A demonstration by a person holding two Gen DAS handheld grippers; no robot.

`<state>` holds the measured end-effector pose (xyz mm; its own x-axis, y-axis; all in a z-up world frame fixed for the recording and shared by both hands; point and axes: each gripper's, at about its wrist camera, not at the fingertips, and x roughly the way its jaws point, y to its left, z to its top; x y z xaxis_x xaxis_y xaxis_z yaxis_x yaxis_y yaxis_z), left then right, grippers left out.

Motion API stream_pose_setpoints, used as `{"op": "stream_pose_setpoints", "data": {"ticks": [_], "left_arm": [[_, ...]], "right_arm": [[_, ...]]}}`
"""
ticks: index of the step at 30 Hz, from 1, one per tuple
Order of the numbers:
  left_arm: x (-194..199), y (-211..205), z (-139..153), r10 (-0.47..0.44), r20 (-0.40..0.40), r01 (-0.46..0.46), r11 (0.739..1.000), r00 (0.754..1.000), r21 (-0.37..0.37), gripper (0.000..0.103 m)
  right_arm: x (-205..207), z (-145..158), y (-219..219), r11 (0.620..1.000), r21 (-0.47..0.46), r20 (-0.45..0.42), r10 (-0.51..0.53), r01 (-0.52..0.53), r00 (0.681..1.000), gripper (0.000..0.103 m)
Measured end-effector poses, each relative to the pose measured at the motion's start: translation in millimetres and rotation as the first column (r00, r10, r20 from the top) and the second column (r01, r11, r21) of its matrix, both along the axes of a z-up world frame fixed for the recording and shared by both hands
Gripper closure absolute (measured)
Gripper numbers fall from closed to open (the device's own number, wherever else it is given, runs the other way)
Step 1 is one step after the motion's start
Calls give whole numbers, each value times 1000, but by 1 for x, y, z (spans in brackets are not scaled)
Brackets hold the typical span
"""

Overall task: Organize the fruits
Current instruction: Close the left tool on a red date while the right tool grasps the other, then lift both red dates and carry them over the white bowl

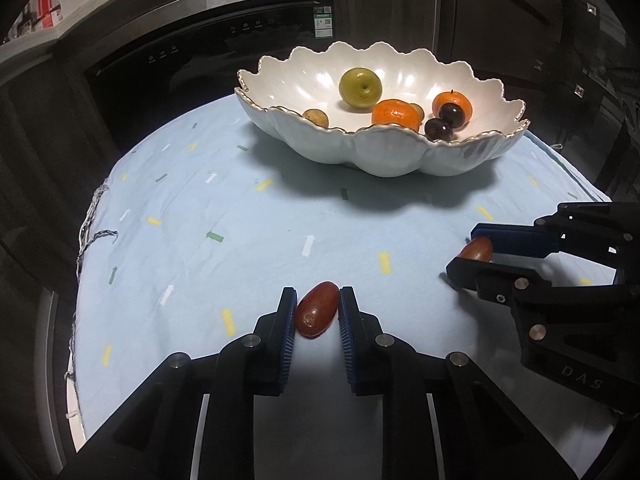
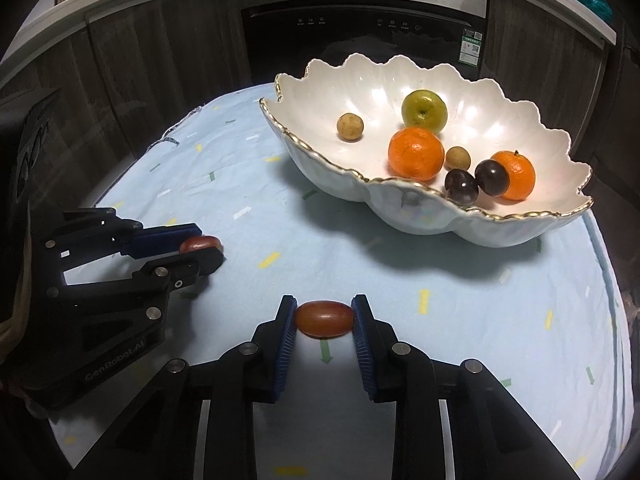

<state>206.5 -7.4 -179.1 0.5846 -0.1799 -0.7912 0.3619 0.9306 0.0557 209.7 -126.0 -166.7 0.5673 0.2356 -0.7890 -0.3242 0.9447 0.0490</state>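
Note:
My left gripper (image 1: 318,305) is shut on a red oval jujube (image 1: 316,314) that lies lengthwise between its blue pads, low over the cloth. In the right wrist view that same gripper (image 2: 202,245) and its jujube (image 2: 200,243) appear at the left. My right gripper (image 2: 324,314) is shut on a second red jujube (image 2: 325,319), gripped end to end across the pads; the left wrist view has this gripper (image 1: 469,251) and fruit (image 1: 476,249) at the right. Beyond both stands a white scalloped bowl (image 1: 400,152) (image 2: 440,220) with a gold rim.
The bowl holds a green apple (image 2: 424,111), two oranges (image 2: 416,154), two dark plums (image 2: 461,186) and two small brown fruits (image 2: 350,127). A light blue patterned tablecloth (image 1: 240,240) covers the round table, frayed at its left edge. Dark cabinets and an oven (image 2: 360,28) stand behind.

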Motion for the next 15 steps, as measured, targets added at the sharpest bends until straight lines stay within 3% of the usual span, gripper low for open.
{"op": "stream_pose_setpoints", "data": {"ticks": [15], "left_arm": [[-8, 1, 20, 46, -8, -47, 998, 999, -30, 81]], "right_arm": [[-9, 30, -5, 1000, 12, 78, -15, 14, 997, 73]]}}
